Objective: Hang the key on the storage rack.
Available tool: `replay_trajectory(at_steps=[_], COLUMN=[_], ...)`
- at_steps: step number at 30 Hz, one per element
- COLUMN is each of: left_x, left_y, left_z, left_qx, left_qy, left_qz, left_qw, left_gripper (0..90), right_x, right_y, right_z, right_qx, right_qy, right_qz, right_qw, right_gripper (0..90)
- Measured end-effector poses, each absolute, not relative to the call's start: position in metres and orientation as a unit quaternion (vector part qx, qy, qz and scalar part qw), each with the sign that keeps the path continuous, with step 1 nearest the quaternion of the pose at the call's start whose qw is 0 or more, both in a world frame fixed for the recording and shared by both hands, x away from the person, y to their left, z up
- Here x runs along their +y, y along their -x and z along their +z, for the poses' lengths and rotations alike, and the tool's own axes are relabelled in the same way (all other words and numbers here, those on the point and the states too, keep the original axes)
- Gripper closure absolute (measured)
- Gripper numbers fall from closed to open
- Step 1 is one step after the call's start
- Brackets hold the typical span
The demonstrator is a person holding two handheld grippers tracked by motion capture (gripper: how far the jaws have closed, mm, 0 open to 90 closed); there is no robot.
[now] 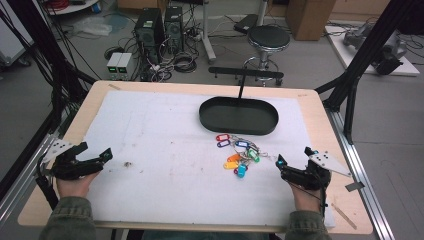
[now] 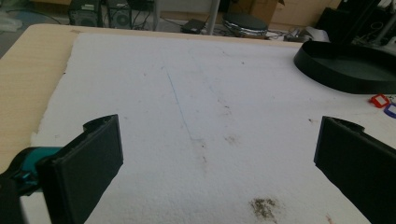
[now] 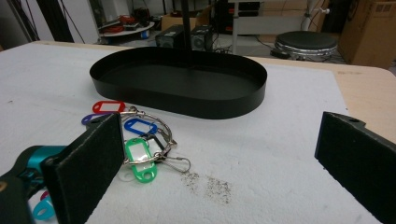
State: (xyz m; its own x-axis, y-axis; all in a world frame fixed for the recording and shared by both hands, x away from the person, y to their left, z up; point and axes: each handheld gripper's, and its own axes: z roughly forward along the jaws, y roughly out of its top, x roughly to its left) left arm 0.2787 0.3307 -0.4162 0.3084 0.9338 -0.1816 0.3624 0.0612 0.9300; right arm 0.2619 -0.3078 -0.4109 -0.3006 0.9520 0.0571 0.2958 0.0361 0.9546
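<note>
**Both tongs spread near the front edge, key tags between them and the tray**

Near the front edge of the tabletop, a person's two hands each hold a pair of tongs low over the white mat. The left tongs sit by the front left corner of the mat, jaws spread wide with nothing between them; in the left gripper view only bare, stained mat lies between the two black jaws. The right tongs sit by the front right part of the mat, jaws likewise spread and empty.

The bunch of key tags lies on the mat just left of and slightly beyond the right tongs, apart from them, and well apart from the left tongs. In the right gripper view the bunch sits by the left jaw, partly hidden behind it: green, blue, red and purple tags on metal rings, with a cyan tag low at the jaw's base. The bunch's long axis runs roughly from the front edge toward the far edge, tilting a little leftward as it goes far, with the red and purple tags at the far end, nearest the tray.

Beyond the tags, close but not touching, a black oval tray rests on the mat's far side, its long axis running left to right. It looks empty.
</note>
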Motion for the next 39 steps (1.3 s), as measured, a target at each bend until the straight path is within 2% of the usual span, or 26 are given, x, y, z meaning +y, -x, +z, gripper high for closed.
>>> replay_trajectory(at_steps=[21,39], left_x=[0.329,0.327], left_y=[-0.281,-0.283], left_z=[-0.418,-0.419], left_qx=[0.514,0.519], left_qy=[-0.634,-0.635], left_qz=[0.273,0.276], left_qw=[0.509,0.501], left_gripper=[1.7,1.7], right_x=[-0.304,-0.284], right_y=[-0.264,-0.273], right_z=[-0.411,-0.406], right_qx=[0.649,0.684], right_qy=[-0.480,-0.462], right_qz=[0.490,0.479], right_qw=[0.329,0.298], right_gripper=[0.7,0.7])
